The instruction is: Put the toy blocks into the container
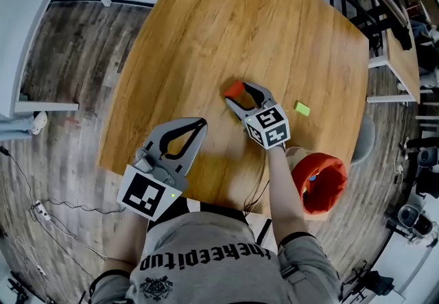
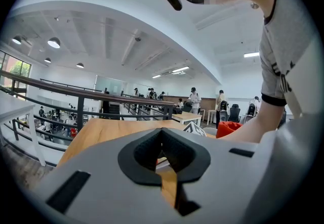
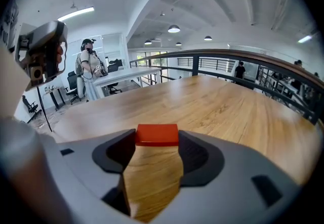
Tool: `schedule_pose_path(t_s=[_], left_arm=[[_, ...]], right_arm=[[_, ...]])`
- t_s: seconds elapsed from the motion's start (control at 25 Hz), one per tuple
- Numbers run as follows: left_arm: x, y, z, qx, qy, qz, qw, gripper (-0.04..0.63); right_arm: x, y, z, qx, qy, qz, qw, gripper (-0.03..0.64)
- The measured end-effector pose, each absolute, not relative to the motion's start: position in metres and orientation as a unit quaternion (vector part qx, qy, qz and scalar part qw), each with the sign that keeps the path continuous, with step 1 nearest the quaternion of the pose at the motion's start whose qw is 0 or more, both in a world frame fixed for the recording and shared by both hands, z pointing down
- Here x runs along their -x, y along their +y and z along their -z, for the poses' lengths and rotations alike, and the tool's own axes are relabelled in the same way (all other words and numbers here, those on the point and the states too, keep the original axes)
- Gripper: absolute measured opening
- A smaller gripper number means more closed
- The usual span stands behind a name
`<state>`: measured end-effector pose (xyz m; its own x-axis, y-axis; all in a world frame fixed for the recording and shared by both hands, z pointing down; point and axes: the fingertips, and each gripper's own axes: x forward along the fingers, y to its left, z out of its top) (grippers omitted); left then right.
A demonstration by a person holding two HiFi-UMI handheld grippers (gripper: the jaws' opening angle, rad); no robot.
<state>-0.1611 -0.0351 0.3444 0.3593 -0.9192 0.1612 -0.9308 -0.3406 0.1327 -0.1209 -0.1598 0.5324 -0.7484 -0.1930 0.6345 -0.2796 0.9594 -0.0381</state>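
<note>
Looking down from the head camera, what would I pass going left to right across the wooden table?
The left gripper, shut and empty → red block pinched in the right gripper → green block lying loose.

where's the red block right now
In the head view the red block sits near the middle of the table, pinched in the right gripper; the green block lies to its right.
</note>
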Motion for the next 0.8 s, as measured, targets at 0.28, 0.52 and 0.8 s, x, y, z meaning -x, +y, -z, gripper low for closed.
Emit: schedule_pose_path(t_s=[0.28, 0.52, 0.8], left_arm=[[0.146, -0.036, -0.339, -0.833, -0.545, -0.024, 0.091, 0.014], [0.132, -0.036, -0.339, -0.847, -0.524, -0.013, 0.090, 0.014], [0.104, -0.042, -0.331, -0.866, -0.493, -0.004, 0.085, 0.014]], right_arm=[[0.110, -0.140, -0.485, -0.154, -0.946, -0.078, 0.273, 0.268], [0.097, -0.117, -0.442, -0.179, -0.955, -0.078, 0.221, 0.268], [0.065, -0.101, -0.390, -0.213, -0.960, -0.065, 0.170, 0.268]])
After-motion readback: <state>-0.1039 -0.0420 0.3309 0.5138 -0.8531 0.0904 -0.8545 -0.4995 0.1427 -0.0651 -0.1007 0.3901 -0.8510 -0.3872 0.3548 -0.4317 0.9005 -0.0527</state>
